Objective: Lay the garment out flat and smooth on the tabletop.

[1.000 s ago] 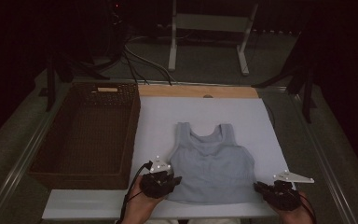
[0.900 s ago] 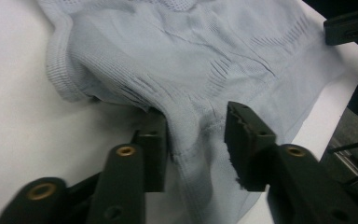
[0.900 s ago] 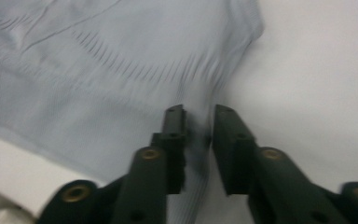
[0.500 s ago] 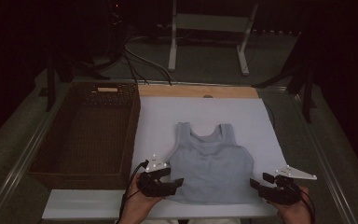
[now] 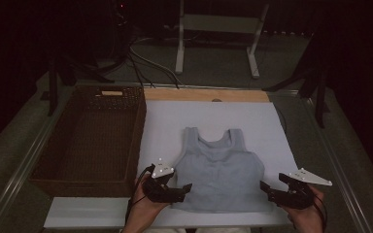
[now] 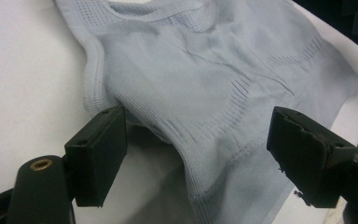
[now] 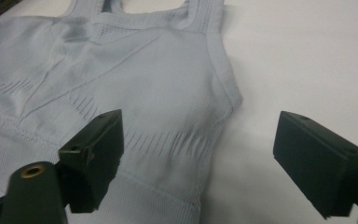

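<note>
Both the left gripper [image 5: 187, 188] and right gripper [image 5: 263, 186] have just been opening wide, letting go of the grey tank top [image 5: 221, 170]. Its bottom edge is hard to see.

The room is dark, and light falls mainly on the table [image 5: 39, 131], whose grey-green top runs out to a metal rail along its left and right edges. A white board [image 5: 252, 126] covers the middle of the table, and a strip of bare wood [image 5: 204, 95] shows along the board's far edge. A brown wicker basket [image 5: 93, 141] stands on the table just beside the board's left edge. Beyond the far edge of the table the floor is grey; a white metal stand [image 5: 218, 29] rests on it with two splayed legs, and cables [image 5: 145, 60] trail across the floor near it. Dark frame posts rise at the table's far left and far right corners. Everything behind is black.
</note>
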A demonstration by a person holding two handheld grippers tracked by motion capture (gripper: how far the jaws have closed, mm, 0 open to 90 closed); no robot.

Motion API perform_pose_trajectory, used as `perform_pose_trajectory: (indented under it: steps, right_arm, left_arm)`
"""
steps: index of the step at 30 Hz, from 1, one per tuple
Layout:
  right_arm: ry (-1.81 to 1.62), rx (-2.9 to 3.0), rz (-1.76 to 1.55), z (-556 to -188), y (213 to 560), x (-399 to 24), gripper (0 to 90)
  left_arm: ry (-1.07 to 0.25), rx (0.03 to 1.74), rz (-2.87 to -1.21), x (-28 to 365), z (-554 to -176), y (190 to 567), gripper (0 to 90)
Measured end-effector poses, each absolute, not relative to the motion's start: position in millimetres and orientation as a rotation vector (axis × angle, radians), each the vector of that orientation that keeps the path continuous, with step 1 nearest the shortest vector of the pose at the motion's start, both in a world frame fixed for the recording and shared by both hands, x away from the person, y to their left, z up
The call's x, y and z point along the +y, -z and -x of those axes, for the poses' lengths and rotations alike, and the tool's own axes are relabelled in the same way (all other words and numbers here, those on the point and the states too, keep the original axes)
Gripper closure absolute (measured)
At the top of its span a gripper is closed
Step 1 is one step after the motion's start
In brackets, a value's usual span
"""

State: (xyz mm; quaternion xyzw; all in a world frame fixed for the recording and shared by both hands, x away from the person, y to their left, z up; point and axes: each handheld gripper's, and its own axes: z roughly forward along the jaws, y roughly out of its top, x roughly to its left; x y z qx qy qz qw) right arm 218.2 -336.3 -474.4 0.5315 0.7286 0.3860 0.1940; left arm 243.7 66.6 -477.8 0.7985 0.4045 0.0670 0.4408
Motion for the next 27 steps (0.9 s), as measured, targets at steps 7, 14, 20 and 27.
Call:
perform_pose_trajectory:
  steps: [7, 14, 20, 27]
  right_arm:
    - [-1.101, 2.028, -1.488, -221, 473, -336, 14.6]
    - [-1.109, 2.017, -1.486, -225, 473, -335, 13.6]
    - [-1.109, 2.012, -1.474, -226, 473, -333, 13.0]
    - [-1.117, 1.999, -1.477, -228, 473, -335, 12.9]
  left_arm:
    - [-0.181, 1.011, -1.962, 68, -247, 476, 20.7]
    - [-0.189, 1.024, -1.956, 67, -249, 475, 20.6]
    - [-0.196, 1.019, -1.950, 66, -252, 474, 10.4]
    - [-0.211, 1.016, -1.935, 68, -257, 475, 4.4]
